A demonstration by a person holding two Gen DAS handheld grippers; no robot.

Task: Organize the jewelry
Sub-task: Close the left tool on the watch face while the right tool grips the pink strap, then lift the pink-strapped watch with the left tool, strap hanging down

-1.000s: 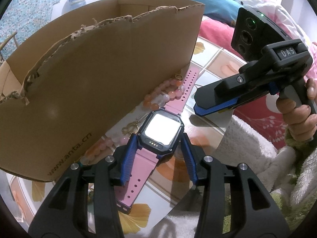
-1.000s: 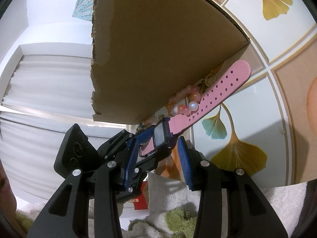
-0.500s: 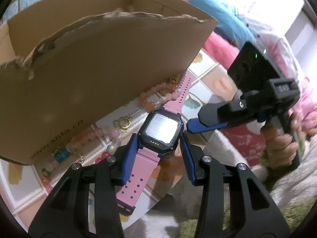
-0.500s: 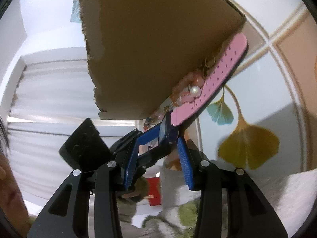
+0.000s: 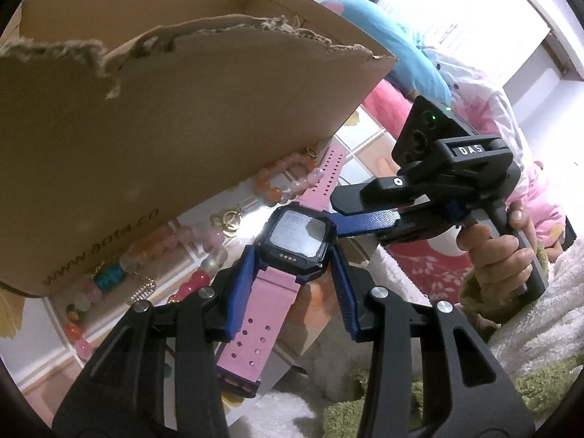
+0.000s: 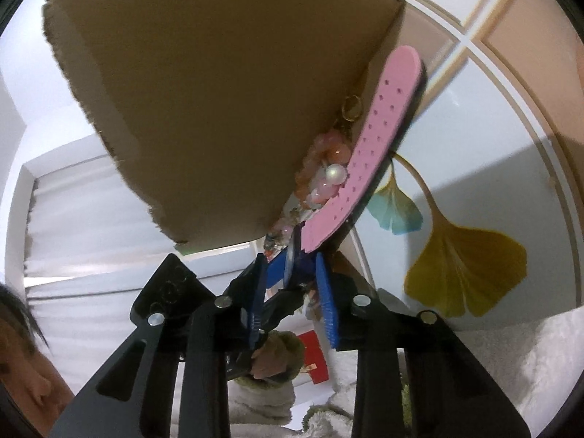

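Note:
A pink-strapped watch [image 5: 297, 239] with a black square face is held off the table; my left gripper [image 5: 292, 255] is shut on its case from both sides. Its far strap [image 6: 368, 146] points up beside the cardboard box [image 5: 175, 116]. My right gripper [image 6: 292, 273] comes in from the right, its blue finger [image 5: 365, 221] at the watch's right edge; its jaws stand around the watch case with gaps showing. Bead bracelets [image 5: 284, 179] and gold charms [image 5: 230, 219] lie on the table along the box wall.
The table [image 6: 474, 138] has a tiled top with ginkgo-leaf prints. A white fluffy cover [image 5: 529, 328] lies at the table's near edge. Bedding in pink and blue [image 5: 398, 58] lies behind. The box [image 6: 226, 109] has torn upper edges.
My left gripper has lifted and tilted the watch away from the table. My right gripper has moved in until its fingers flank the watch case.

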